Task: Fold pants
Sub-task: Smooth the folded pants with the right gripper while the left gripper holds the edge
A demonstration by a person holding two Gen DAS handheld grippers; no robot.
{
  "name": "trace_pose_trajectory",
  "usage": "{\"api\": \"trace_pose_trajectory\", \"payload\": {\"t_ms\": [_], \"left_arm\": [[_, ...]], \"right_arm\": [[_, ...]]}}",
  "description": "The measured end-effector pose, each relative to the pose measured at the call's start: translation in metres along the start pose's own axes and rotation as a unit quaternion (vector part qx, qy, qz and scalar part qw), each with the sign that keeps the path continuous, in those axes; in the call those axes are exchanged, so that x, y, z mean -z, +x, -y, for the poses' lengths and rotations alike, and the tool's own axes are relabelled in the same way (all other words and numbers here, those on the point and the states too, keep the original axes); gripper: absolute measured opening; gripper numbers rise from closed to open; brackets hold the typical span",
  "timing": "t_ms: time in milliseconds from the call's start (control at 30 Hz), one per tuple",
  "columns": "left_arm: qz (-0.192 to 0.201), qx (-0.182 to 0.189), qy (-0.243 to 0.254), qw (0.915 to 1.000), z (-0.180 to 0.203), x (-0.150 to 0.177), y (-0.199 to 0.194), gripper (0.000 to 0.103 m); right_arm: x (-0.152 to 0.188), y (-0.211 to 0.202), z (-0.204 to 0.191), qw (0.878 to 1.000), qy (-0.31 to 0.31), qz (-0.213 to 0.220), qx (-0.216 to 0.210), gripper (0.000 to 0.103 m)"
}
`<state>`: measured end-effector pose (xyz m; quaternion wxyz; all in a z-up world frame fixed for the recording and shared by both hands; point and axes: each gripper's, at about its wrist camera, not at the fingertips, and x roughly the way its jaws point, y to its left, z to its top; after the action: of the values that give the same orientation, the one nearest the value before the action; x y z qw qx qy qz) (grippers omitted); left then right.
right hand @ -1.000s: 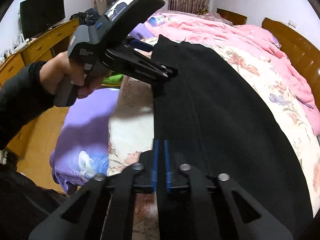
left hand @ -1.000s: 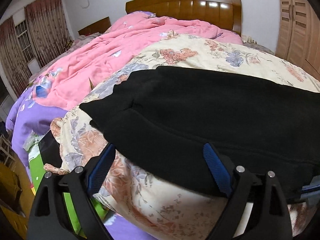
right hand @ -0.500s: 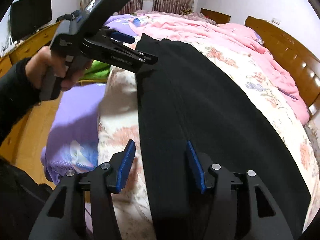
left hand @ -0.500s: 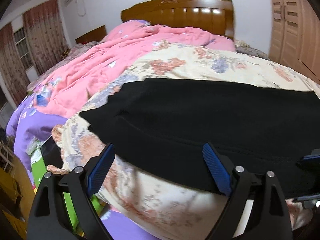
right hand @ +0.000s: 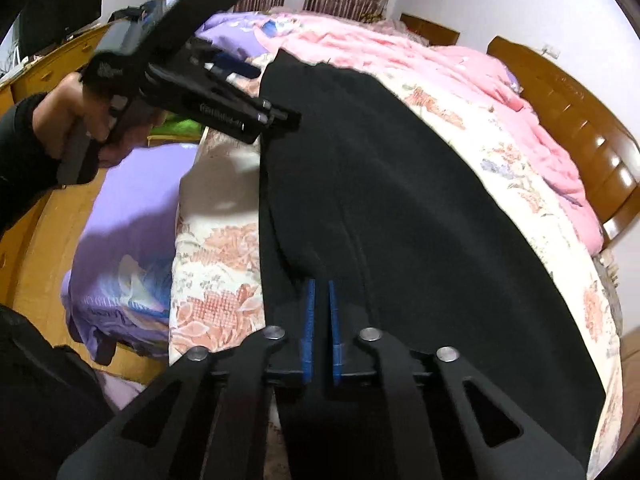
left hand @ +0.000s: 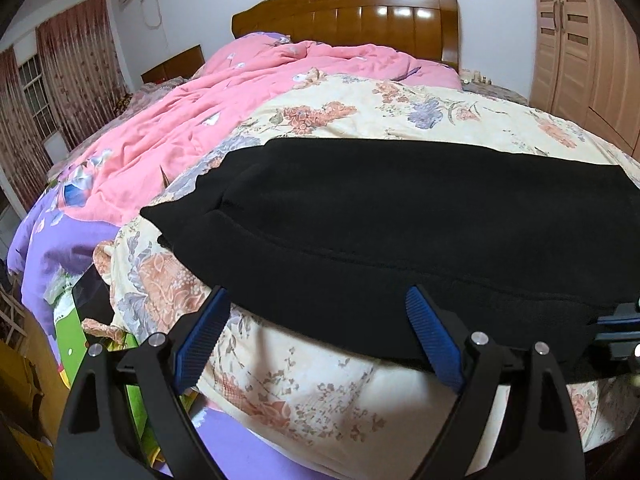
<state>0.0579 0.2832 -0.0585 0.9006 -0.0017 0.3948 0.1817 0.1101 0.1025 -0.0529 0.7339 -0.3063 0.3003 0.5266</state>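
Right gripper (right hand: pixel 321 312): its blue-padded jaws are closing again after springing apart half a second back, now pinching the near edge of the black fleece pants (right hand: pixel 400 220) at the near edge of the bed. Left gripper (right hand: pixel 280 118) is backing slightly away from the bed's near edge, so more of the black fabric is showing in its own view. Pants outline is shifting a little on the floral quilt (left hand: pixel 320 380).

A cream floral quilt (left hand: pixel 400 112) covers the near side of the bed, a rumpled pink duvet (left hand: pixel 248 96) beside it toward the wooden headboard (left hand: pixel 344 12). Purple bedding (right hand: pixel 132 216) hangs over the bed's edge. A wooden wardrobe (left hand: pixel 580 40) stands alongside.
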Motion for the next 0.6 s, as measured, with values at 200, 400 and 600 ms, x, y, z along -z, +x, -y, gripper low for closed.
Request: {"api": "trace_pose_trajectory", "payload": {"t_ms": [200,400,600], "left_arm": [[0.009,-0.004,0.001,1.0,0.0,-0.005,-0.006,0.089],[0.014,0.004,0.014,0.9998,0.014,-0.012,-0.008,0.09],[0.008,0.028,0.049,0.9984,0.042,-0.016,0.0,0.091]], "right_arm": [[0.002,-0.01,0.0,0.999,0.013,-0.005,-0.034,0.006],[0.004,0.01,-0.013,0.999,-0.012,-0.034,-0.029,0.01],[0.003,-0.001,-0.025,0.998,-0.013,-0.027,-0.053,0.053]]}}
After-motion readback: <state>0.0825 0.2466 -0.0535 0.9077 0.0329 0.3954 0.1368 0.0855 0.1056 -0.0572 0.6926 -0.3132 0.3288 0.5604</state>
